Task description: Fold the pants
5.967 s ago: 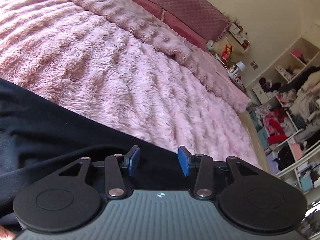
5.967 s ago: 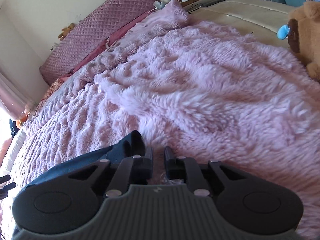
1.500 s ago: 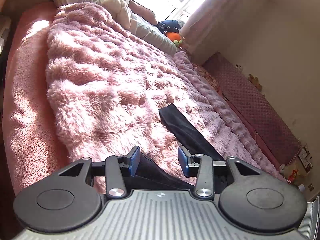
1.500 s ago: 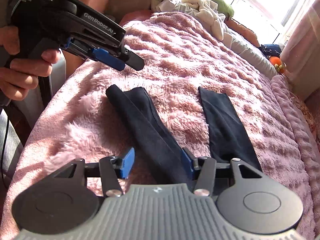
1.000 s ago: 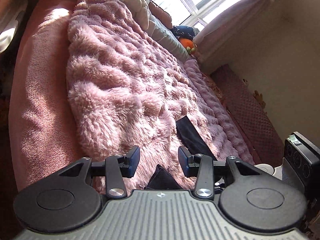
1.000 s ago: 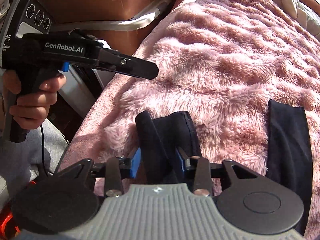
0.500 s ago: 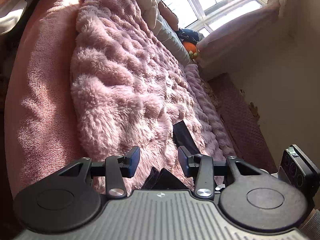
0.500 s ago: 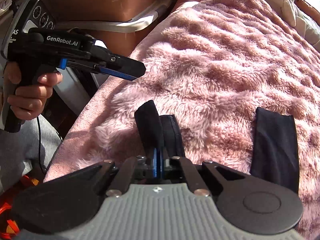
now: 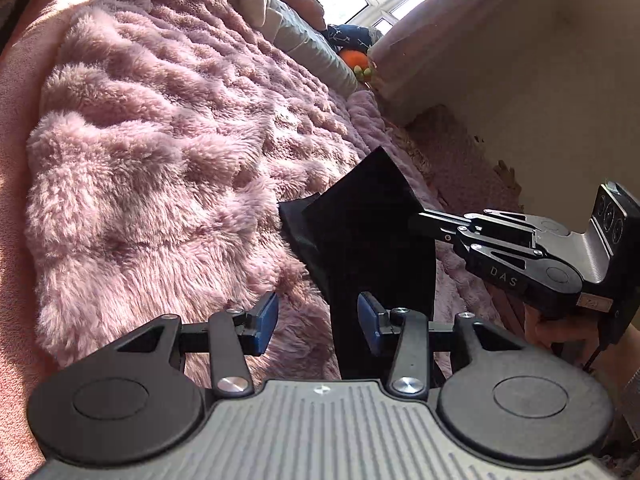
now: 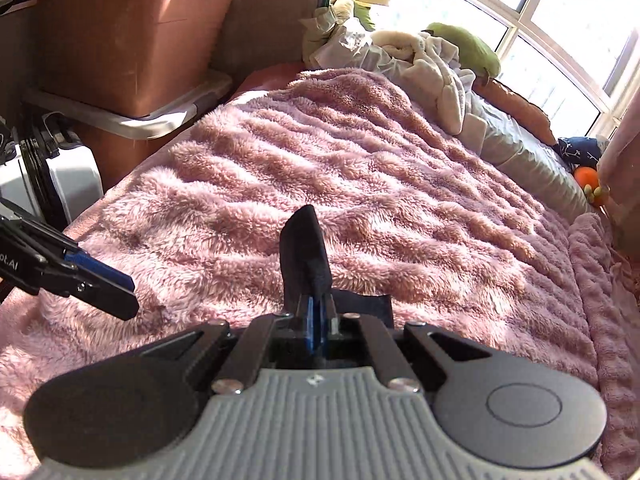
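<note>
The black pants (image 9: 372, 240) lie on a fluffy pink blanket (image 9: 160, 160). One leg end is lifted off it, pinched by my right gripper (image 9: 420, 218), which comes in from the right. In the right wrist view that leg end (image 10: 304, 248) stands up from my right gripper (image 10: 316, 320), whose blue pads are shut on it. My left gripper (image 9: 318, 320) is open just in front of the hanging leg. The cloth's left edge falls between its pads, close to the right one, and neither pad presses on it. It also shows as my left gripper (image 10: 116, 292) at the left.
Stacked brown storage boxes (image 10: 120, 40) and a white case (image 10: 76, 176) stand past the bed's left edge. A heap of pale bedding (image 10: 420, 68) lies at the far end under the window, with an orange toy (image 10: 586, 178) in the corner. A hand (image 9: 560, 328) holds the right gripper's handle.
My right gripper closed on the leg end and raised it off the blanket, tilting up. My left gripper moved across towards the lifted leg and stayed open.
</note>
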Demonstrator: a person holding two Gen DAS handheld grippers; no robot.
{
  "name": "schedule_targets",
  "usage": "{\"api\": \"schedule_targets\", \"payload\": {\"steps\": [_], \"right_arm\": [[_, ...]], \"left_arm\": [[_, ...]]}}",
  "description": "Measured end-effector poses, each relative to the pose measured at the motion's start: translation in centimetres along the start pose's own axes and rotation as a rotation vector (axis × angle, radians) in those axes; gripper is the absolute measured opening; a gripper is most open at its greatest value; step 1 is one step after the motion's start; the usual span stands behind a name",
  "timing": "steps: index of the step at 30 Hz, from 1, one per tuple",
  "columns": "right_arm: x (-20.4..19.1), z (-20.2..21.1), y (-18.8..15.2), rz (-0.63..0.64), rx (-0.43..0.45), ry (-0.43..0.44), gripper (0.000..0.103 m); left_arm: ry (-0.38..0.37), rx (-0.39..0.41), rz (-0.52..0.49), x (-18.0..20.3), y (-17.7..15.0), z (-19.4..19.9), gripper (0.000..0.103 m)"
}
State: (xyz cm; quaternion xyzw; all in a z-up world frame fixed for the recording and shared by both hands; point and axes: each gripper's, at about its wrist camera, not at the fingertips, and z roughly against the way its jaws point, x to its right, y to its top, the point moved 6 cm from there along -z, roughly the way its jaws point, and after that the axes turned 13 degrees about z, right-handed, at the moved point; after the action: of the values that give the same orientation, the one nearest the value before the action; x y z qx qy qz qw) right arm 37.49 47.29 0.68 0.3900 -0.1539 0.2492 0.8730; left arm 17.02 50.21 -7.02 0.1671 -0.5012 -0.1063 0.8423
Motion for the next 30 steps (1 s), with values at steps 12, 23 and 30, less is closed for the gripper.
{"api": "schedule_targets", "payload": {"steps": [12, 23, 30], "right_arm": [[5.1, -10.2, -4.5, -0.023, -0.109, -0.166, 0.0], [6.1, -3.1, -10.4, -0.381, -0.169, -0.183, 0.034], [1.1, 2.1, -18.1, -0.531, -0.159, 0.048, 0.047]], "left_arm": [[0.016, -0.101, -0.034, 3.1, -3.8, -4.5, 0.049], [0.052, -0.199, 0.016, 3.6, -5.7, -6.5, 0.042], [0.072, -0.268, 0.203, 2.2, -5.7, -7.3, 0.04]]}}
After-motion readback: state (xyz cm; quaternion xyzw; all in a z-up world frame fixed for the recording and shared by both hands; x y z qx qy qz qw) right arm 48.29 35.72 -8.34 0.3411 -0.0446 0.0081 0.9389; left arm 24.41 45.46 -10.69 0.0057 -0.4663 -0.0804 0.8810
